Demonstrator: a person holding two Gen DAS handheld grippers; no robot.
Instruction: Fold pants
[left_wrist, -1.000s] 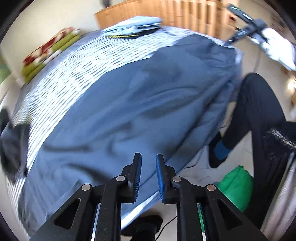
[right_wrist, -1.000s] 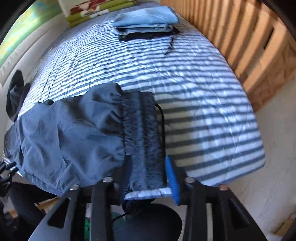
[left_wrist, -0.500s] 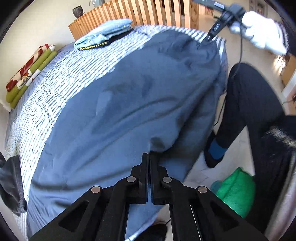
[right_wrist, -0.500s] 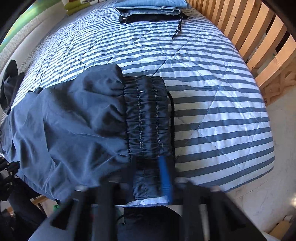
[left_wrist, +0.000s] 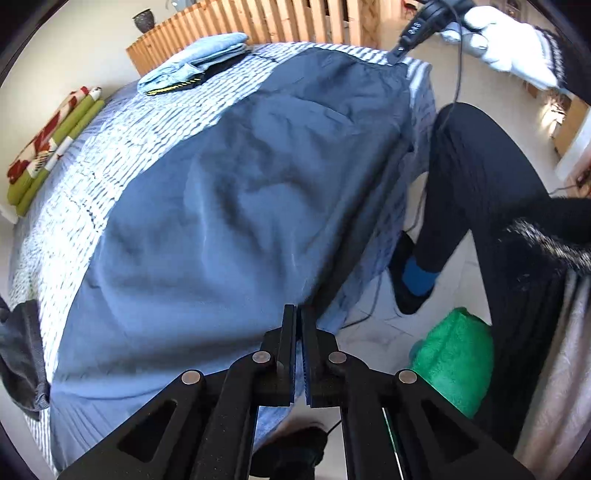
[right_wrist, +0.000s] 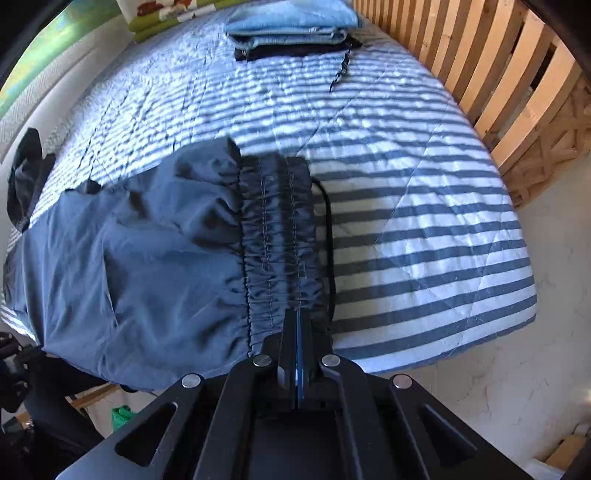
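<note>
While the striped bed (right_wrist: 424, 206) fills the ground ahead of both tools, the blue-grey pants (left_wrist: 236, 206) lie spread across its near side, hanging a little over the edge closest to the tools. Ahead of the left tool (left_wrist: 299, 314) the pants stretch away to their far end, where the right tool (left_wrist: 400, 51) shows in the left wrist view, held by a white-gloved hand (left_wrist: 506, 48). In its own view the right tool (right_wrist: 297, 317) has its jaws pressed together on the near end of the gathered waistband (right_wrist: 280, 236), with a dark drawstring (right_wrist: 328, 236) running just to its right. The left tool has its jaws nearly together at the near edge of the pants leg, pinching the cloth there. Well beyond both tools, at the far side of the bed, a folded stack of clothes (right_wrist: 291, 29) rests with light blue pieces on top of a dark one. Further to the left of the left tool, a dark garment (left_wrist: 20, 354) sits at the bed's edge. Right of the left tool, the person's dark-clad leg (left_wrist: 476, 192) stands on the floor, with a green bundle (left_wrist: 458, 354) just below it.
</note>
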